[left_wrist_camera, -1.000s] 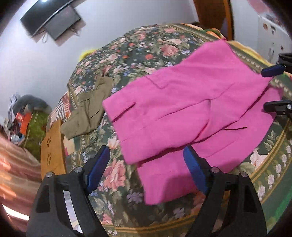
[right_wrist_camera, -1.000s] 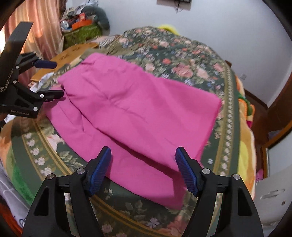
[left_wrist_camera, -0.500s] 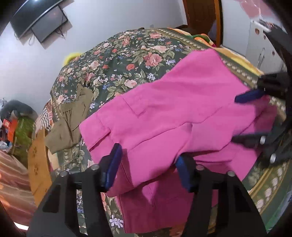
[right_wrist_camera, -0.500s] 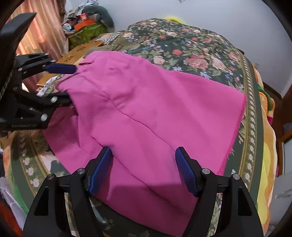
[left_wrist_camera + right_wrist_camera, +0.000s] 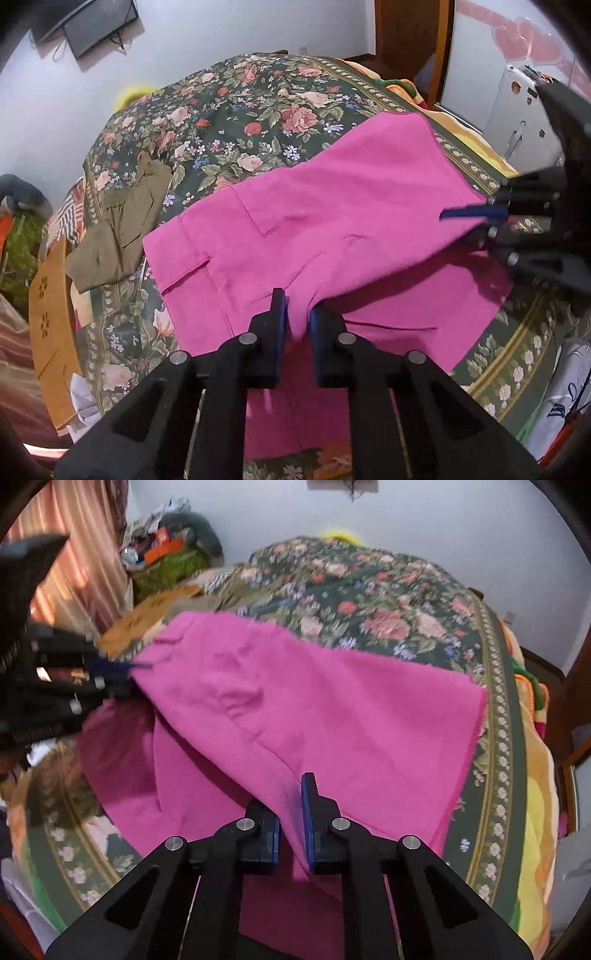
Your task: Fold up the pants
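Bright pink pants (image 5: 314,229) lie spread on a floral bedspread (image 5: 236,110), one leg folded over the other. My left gripper (image 5: 295,317) is shut on the near edge of the upper leg and lifts it slightly. My right gripper (image 5: 291,805) is shut on the same pink pants (image 5: 295,709) further along that edge. Each gripper shows in the other's view: the right one (image 5: 472,218) at the right, the left one (image 5: 122,675) at the left, blurred. The lower leg lies flat beneath, partly in shadow.
An olive-green garment (image 5: 118,232) lies crumpled on the bed left of the pants. A wooden board (image 5: 51,325) stands at the bed's left edge. A cluttered pile (image 5: 166,557) and a curtain (image 5: 74,554) sit beyond. A white cabinet (image 5: 517,122) stands at the right.
Both grippers moved in toward the pants and went from open to shut on the upper leg's edge. That edge is now lifted off the lower leg.
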`<state>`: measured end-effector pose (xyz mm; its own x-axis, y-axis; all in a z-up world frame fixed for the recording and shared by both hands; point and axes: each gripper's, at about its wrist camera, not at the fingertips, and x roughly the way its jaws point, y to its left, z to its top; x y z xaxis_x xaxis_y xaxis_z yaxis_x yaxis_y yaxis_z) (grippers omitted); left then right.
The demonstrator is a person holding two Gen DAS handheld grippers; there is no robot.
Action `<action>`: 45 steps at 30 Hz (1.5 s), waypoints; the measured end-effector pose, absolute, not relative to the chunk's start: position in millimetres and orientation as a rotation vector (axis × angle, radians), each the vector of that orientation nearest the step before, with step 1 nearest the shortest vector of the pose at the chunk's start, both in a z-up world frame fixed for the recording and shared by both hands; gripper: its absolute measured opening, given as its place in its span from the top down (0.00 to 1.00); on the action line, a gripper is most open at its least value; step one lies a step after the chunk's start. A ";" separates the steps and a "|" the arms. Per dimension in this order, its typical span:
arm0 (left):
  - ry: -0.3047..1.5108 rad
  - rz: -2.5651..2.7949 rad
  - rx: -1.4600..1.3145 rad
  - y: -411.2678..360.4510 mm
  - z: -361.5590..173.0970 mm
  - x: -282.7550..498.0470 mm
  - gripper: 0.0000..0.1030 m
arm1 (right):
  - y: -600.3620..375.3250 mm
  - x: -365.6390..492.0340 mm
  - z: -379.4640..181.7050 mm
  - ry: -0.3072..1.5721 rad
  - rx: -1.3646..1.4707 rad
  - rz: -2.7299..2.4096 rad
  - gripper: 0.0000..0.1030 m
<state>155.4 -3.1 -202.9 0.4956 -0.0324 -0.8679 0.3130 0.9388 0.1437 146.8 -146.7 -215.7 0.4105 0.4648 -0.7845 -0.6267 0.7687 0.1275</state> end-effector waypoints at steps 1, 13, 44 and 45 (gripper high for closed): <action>1.032 -0.220 0.296 -3.2 -201.1 153.1 0.89 | -148.7 144.8 -211.6 0.905 -0.197 0.694 0.93; 1.037 -0.274 0.255 -13.1 -201.4 118.4 0.89 | -166.0 118.0 -203.4 0.909 -0.199 0.700 0.93; 1.104 -0.133 -0.202 78.4 -210.2 103.7 0.63 | -227.3 120.1 -214.1 1.018 0.058 0.503 0.52; 1.099 -0.129 -0.199 77.0 -211.0 103.7 0.63 | -226.6 120.8 -216.9 1.025 0.052 0.501 0.52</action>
<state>103.7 77.0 -211.0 0.4496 -0.2013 -0.8703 0.0051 0.9748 -0.2229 120.8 -226.6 -216.9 0.4170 0.4230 -0.8045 -0.3757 0.8862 0.2713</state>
